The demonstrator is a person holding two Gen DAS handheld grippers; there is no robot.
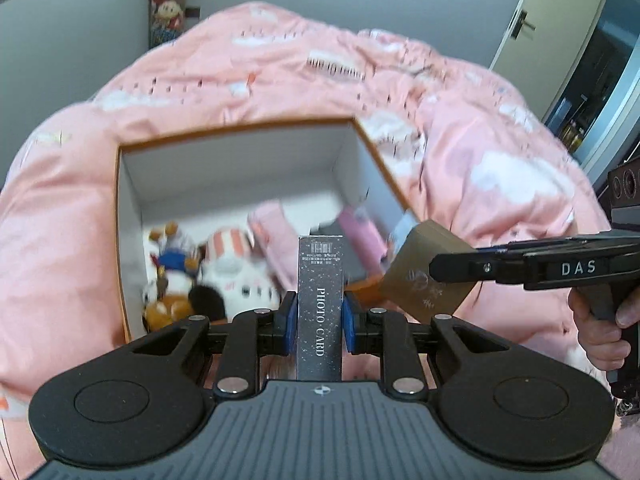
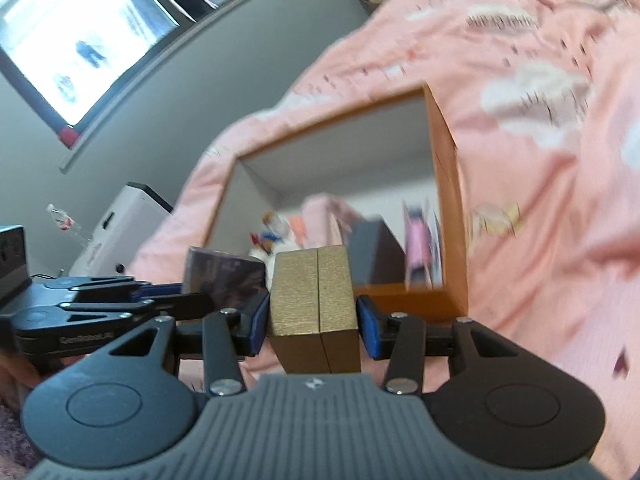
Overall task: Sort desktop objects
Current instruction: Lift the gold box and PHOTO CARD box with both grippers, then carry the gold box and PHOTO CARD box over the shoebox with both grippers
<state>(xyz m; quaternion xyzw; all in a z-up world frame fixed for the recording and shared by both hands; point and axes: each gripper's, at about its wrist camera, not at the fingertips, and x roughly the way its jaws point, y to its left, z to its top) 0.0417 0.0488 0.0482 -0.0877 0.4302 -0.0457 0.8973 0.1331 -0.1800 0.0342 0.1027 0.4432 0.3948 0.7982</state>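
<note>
My left tongs (image 1: 319,320) are closed on a dark card box (image 1: 320,304) marked "PHOTO CARD", blue pads pressed to its two narrow sides. Its long axis runs straight out along the fingers, and its far end reaches over the near rim of the open box (image 1: 240,128).

My right tongs (image 2: 314,320) are set wider, clamped on a gold box (image 2: 314,292), pads flat on both flanks.

The open box sits on a pink bed cover (image 1: 280,60), ahead of and below both tongs. Its mouth faces up and its long side lies across my line of approach. In my judgement the left tongs are better centred on the mouth. The right pair stand toward its right wall, so the gold box must travel inward.

The left view shows the contents: plush toys (image 1: 192,276) at the left, pink packets (image 1: 272,236) at the middle. The right view, blurred, shows the orange outer wall (image 2: 444,184) and the two held boxes close side by side.
</note>
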